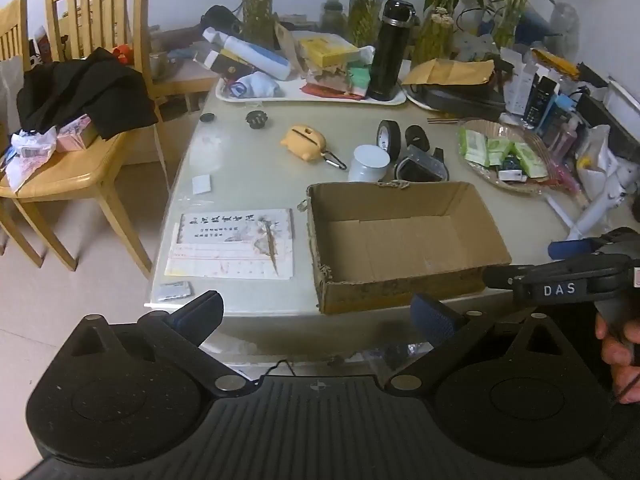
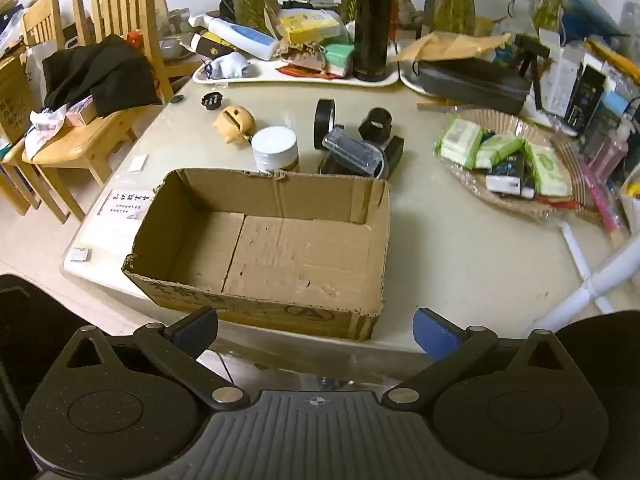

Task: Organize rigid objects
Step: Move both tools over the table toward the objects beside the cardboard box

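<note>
Nothing is sorted yet, as far as I can see: the box [image 2: 276, 240] sits empty near the table's [image 2: 460, 264] front edge. The loose things are all behind it. Taking the box as the dial's centre, the jar [image 2: 276, 150] stands just beyond the far wall at twelve o'clock. The tape [image 2: 323, 122] and clear case [image 2: 352, 152] are at about one o'clock, and the yellow pig [image 2: 236, 122] is at eleven. So the whole job is left, I'd say.

Both tools hang back off the near edge. The left gripper [image 1: 316, 316] has its jaws spread wide with nothing between them. The right gripper [image 2: 316, 330] is spread as wide and also empty, tipped steeply down toward the box. A hand [image 1: 620, 356] grips its handle.
</note>
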